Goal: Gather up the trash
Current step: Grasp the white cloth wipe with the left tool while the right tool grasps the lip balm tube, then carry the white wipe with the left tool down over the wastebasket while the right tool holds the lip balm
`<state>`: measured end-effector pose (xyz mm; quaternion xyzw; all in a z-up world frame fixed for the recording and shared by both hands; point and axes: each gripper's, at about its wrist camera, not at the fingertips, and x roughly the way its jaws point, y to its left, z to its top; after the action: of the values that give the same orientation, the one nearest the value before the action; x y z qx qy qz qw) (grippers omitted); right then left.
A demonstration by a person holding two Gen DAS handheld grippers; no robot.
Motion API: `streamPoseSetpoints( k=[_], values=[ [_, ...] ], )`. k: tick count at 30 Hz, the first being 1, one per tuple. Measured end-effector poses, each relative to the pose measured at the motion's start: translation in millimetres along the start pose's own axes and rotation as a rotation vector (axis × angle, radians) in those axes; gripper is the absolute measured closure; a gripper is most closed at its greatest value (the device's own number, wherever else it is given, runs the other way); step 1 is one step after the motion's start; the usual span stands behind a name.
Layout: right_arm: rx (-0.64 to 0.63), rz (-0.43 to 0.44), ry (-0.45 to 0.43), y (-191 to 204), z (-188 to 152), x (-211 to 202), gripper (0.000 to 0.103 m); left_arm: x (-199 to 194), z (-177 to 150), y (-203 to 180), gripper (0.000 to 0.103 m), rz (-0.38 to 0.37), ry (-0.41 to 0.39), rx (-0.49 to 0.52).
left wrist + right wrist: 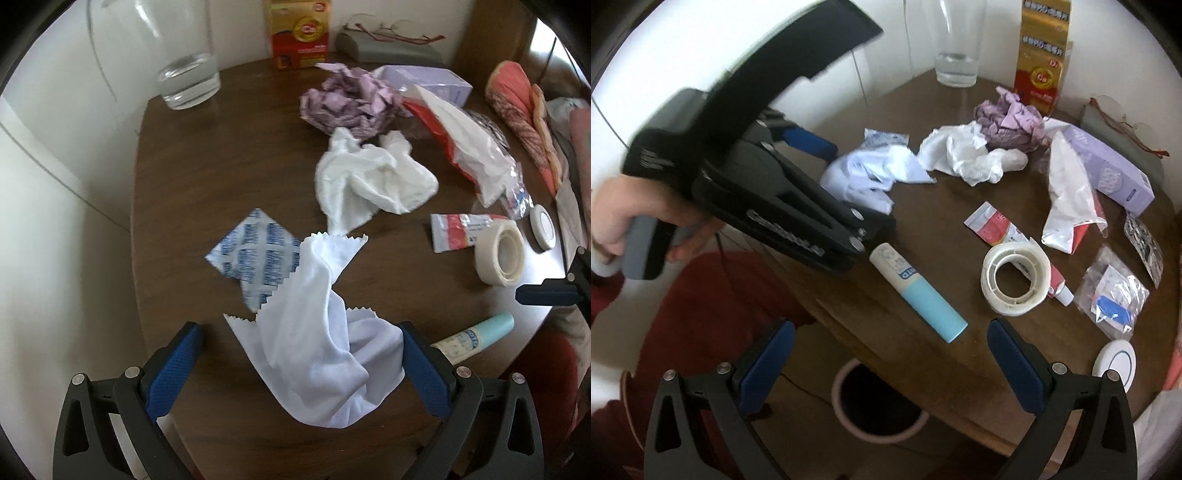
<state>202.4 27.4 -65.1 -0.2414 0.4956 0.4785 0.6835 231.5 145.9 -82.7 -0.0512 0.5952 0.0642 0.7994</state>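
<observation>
Trash on the worktop (229, 155)

Both left tongs (301, 354) and right tongs (890, 354) are spread; a white cloth (325, 354) is straddled by the left.

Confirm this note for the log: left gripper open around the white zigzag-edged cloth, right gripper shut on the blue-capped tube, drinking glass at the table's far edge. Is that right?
One error: the right gripper is open and holds nothing. The right wrist view shows the blue-capped tube lying on the table beyond its fingers. As noted, the left gripper is open around the white zigzag-edged cloth, and the drinking glass stands at the far edge.
</observation>
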Motion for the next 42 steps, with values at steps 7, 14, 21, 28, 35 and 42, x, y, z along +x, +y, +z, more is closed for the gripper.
streamPoseSetpoints(
  k=[7,14,21,28,35,42],
  values=[
    [-0.007,-0.003,0.079,-5.7,13.0,20.2,0.001,1.2,5.5,6.3,0.006,0.001,0.004,0.016],
    [-0.078,-0.084,0.143,2.2,32.5,31.7,0.012,-7.8,0.8,15.0,0.027,-0.004,-0.010,0.033],
    [-0.117,-0.105,0.198,6.8,51.6,36.1,0.030,-17.7,-2.8,14.4,0.057,-0.007,-0.017,0.060],
    [-0.097,-0.106,0.216,7.5,72.8,35.3,0.076,-25.2,-11.5,4.6,0.071,-0.016,-0.022,0.086],
    [-0.090,-0.116,0.207,-3.2,73.3,40.2,0.086,-30.0,-18.8,3.1,0.082,-0.046,-0.052,0.071],
    [-0.033,-0.091,0.177,-18.7,74.6,40.7,0.086,-31.5,-19.7,2.6,0.083,-0.085,-0.036,0.067]
  ],
)
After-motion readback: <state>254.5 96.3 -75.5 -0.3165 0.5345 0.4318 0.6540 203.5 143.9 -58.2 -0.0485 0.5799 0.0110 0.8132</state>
